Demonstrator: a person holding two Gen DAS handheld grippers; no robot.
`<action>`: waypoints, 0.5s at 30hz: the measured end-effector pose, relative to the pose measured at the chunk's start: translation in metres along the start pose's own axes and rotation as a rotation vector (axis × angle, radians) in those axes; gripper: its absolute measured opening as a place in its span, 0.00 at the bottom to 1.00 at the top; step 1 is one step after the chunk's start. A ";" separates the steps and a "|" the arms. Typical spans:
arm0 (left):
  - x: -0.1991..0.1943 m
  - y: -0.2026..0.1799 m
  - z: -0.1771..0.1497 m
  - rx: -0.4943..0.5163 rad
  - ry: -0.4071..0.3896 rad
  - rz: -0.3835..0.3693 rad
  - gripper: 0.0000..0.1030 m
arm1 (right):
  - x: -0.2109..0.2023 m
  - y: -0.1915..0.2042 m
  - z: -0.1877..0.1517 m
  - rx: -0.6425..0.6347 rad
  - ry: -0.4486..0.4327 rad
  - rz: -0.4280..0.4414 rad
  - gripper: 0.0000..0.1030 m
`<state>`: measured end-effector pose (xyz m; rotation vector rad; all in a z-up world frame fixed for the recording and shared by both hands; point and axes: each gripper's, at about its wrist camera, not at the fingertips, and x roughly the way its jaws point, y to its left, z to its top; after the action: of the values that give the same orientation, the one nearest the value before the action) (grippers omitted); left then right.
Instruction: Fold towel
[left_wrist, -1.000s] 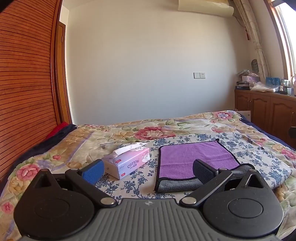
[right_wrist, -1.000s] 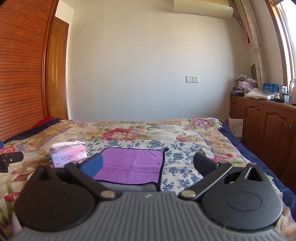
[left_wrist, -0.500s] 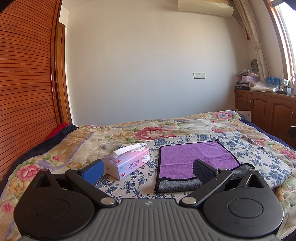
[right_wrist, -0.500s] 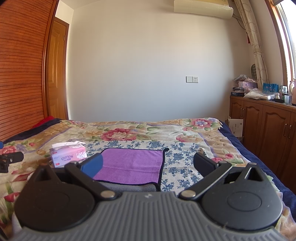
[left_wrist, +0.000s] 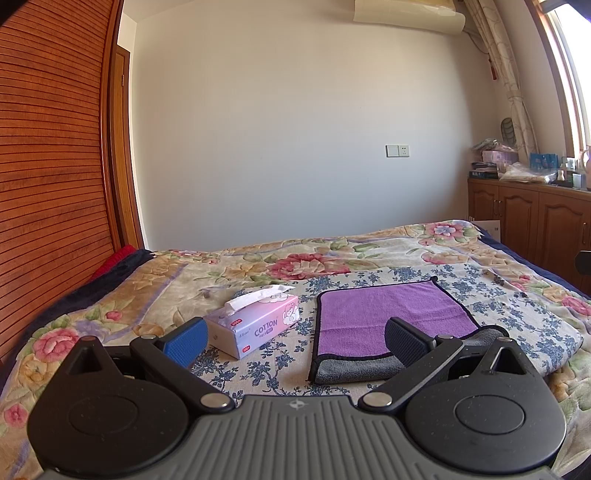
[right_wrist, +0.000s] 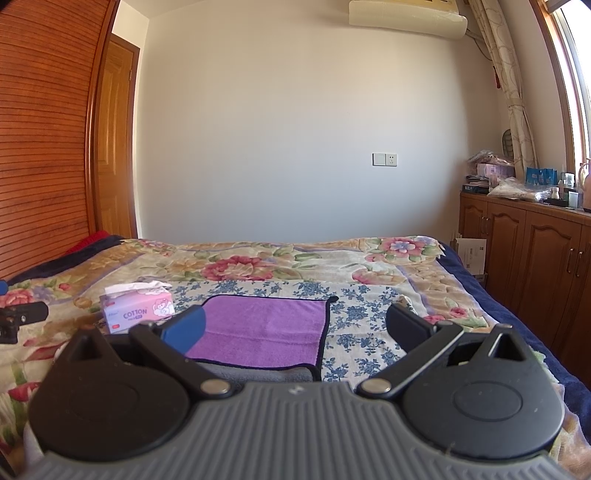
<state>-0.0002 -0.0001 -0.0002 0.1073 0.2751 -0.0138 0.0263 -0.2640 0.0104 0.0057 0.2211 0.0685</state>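
Flat on the bed lies the towel, purple on its upper face with a dark bound edge, its near strip showing the grey underside where that end is turned over; from the right wrist view the same towel sits square ahead, low and centred. It rests on a white cloth with a blue flower print, and that cloth is spread over a larger floral bedspread in cream, pink and green. Just beside the towel, on its left and not touching it, stands a tissue box marked COTTON with a white tissue sticking up. The left gripper hangs above the near part of the bed with its jaws spread wide and nothing between them, one pad blue and one black. The right gripper is likewise wide open and empty, over the towel's near edge. Past the bed is a plain pale wall with a switch plate and an air conditioner mounted high. A slatted wooden wardrobe fills the left side, a wooden door next to it. Along the right runs a wooden cabinet with clutter on top, under a curtained window.
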 end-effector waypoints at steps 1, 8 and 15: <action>0.000 0.000 0.000 0.000 0.000 0.000 1.00 | 0.000 0.000 0.000 0.000 0.000 0.000 1.00; 0.000 0.000 0.000 0.001 -0.001 0.001 1.00 | -0.001 0.001 0.002 0.000 -0.002 -0.002 1.00; 0.000 0.000 0.000 0.002 0.000 0.001 1.00 | 0.000 0.000 0.000 0.000 -0.002 -0.002 1.00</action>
<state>-0.0001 -0.0002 -0.0003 0.1089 0.2746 -0.0132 0.0263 -0.2638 0.0107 0.0052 0.2189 0.0670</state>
